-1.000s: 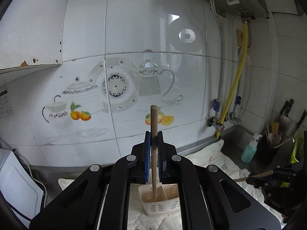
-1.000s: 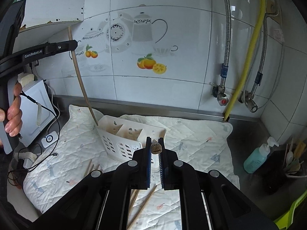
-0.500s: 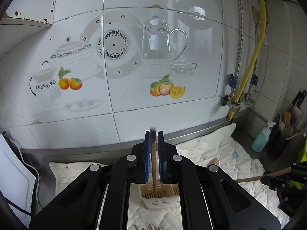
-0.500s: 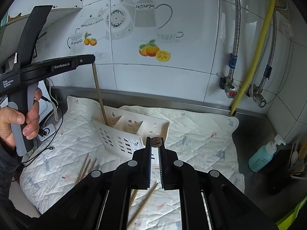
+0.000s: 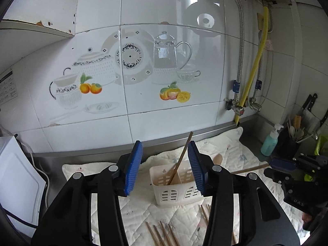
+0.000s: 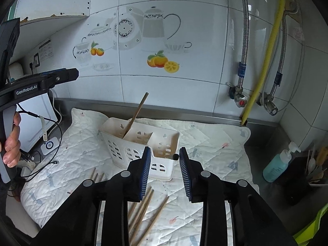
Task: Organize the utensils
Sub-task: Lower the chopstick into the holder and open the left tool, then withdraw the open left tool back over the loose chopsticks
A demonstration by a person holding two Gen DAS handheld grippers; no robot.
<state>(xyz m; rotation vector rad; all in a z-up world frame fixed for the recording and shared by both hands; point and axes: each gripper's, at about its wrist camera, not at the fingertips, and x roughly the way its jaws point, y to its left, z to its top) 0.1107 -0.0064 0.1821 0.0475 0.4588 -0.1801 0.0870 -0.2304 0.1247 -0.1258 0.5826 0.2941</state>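
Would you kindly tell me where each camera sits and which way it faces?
Left wrist: on the left gripper, facing the tiled wall over the caddy; right gripper at the right edge.
Right wrist: on the right gripper, looking down at the quilted mat; the person's hand shows.
Shared: caddy, leaning chopstick.

Glossy wall tiles (image 6: 170, 86), quilted cloth mat (image 6: 205, 143), perforated plastic caddy (image 6: 131, 149), wooden chopsticks (image 6: 143, 207)

**Tiled kitchen corner**

Glossy white wall tiles (image 5: 168, 20) printed with teapots and oranges. Yellow gas hose (image 6: 264, 65) and braided metal pipes far right. Steel tabletop (image 6: 264, 141) under quilted white mat (image 6: 209, 143). Daylight reflected on tiles.
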